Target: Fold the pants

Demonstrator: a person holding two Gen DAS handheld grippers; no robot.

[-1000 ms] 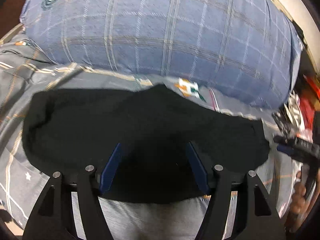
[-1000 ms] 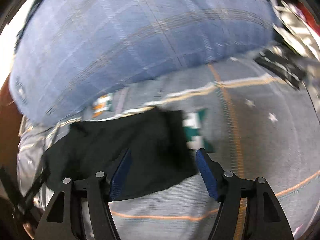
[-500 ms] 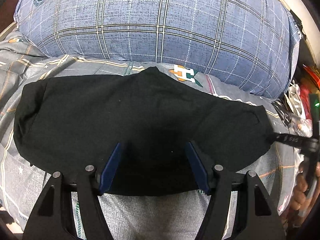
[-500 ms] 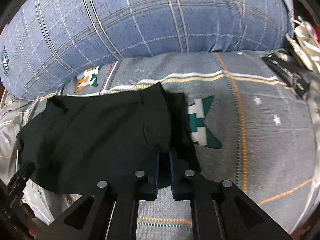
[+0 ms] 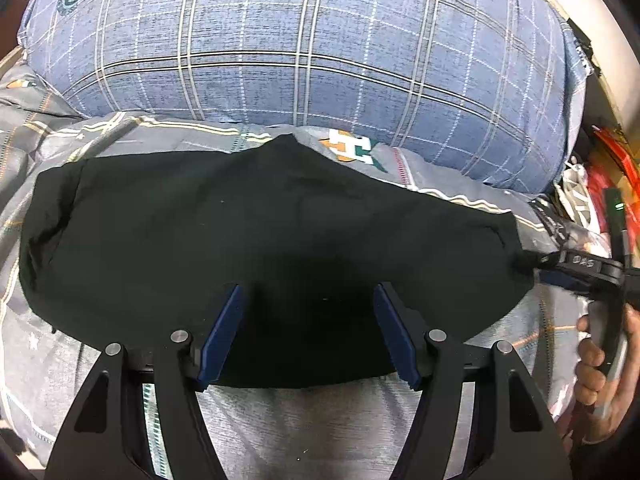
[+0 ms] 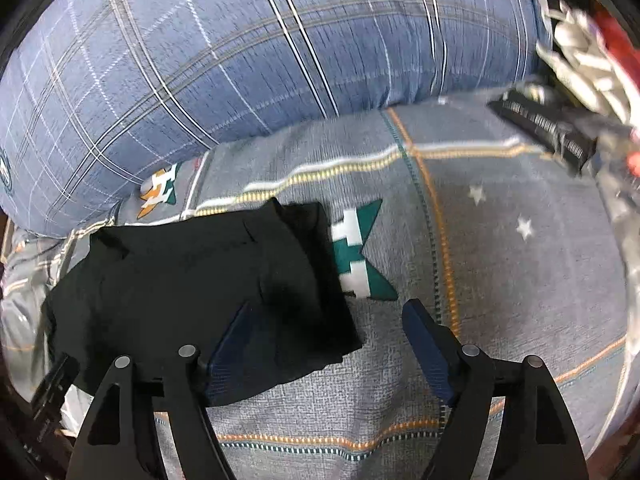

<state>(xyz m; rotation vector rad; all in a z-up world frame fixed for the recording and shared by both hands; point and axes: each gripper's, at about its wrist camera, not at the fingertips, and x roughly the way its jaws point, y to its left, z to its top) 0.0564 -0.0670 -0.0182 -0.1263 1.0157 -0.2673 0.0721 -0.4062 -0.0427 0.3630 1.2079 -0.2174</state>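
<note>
A blue plaid pillow (image 5: pixel 312 64) is lying across the far side of the bed (image 6: pixel 500 264), resting on the grey sheet (image 5: pixel 304 432). The sheet is showing orange and white stripes, small white stars (image 6: pixel 524 227) and a teal-and-white emblem (image 6: pixel 356 260). At the bed's right edge, a black strap (image 6: pixel 544 132) and some white and red clutter (image 6: pixel 588 52) are lying blurred.
</note>
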